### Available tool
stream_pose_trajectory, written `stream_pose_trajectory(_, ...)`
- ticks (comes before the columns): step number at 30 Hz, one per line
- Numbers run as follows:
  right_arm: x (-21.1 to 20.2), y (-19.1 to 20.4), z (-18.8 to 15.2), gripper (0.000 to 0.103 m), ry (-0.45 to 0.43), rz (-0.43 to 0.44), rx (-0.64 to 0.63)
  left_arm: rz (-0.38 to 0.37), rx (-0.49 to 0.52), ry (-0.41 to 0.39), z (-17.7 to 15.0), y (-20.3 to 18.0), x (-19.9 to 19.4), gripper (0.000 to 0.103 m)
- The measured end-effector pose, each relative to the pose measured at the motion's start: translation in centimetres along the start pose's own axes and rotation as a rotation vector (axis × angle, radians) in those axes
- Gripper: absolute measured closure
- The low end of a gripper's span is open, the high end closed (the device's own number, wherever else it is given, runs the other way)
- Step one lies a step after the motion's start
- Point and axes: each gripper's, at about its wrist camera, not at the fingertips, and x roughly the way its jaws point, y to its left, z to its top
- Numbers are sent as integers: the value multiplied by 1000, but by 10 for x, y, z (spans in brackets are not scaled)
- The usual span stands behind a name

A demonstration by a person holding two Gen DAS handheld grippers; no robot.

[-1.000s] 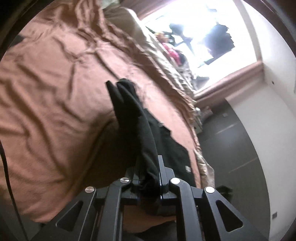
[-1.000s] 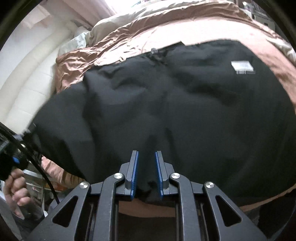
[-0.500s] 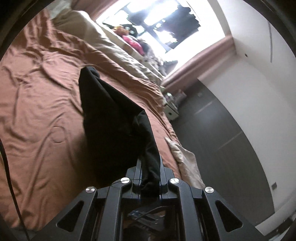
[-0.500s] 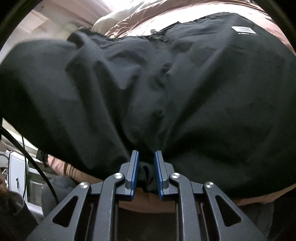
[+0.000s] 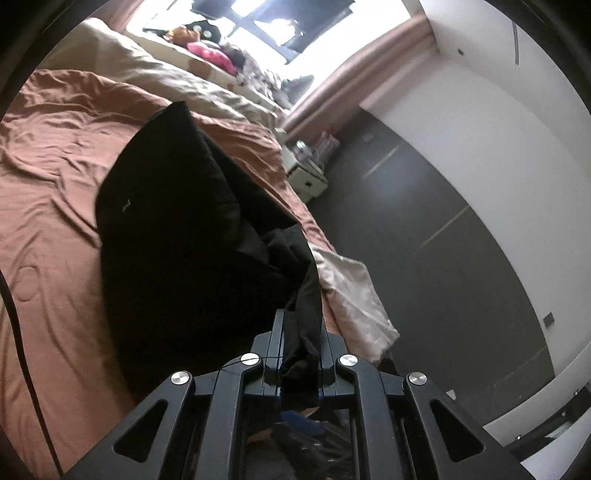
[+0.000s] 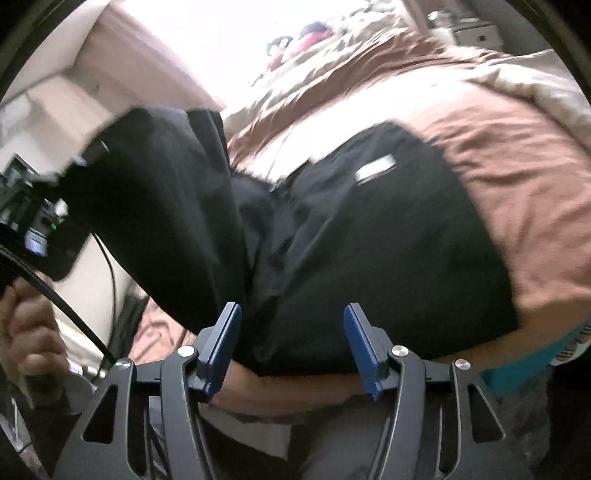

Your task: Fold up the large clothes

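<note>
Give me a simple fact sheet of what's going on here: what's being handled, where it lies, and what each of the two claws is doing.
item: black garment, large, with a white label
surface: bed with a brown cover
left gripper: shut on a bunched edge of the garment, lifting that part off the bed
right gripper: jaws have just been opening; blue pads stand apart, cloth lies between them but is not pinched
background: bright window, dark cabinet doors
</note>
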Motion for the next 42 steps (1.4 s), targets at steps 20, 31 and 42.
stream_pose_trajectory(20, -54, -97, -5, 30, -81, 20, 209, 116, 63, 169, -40, -19, 88, 33)
stream_pose_trajectory(31, -11, -81, 24, 30, -56, 57, 206, 334, -83, 101, -48, 82, 36, 32)
stream_pose_trajectory(42, 14, -74, 37, 89, -16, -61, 183, 334, -173, 202, -94, 125, 57, 32)
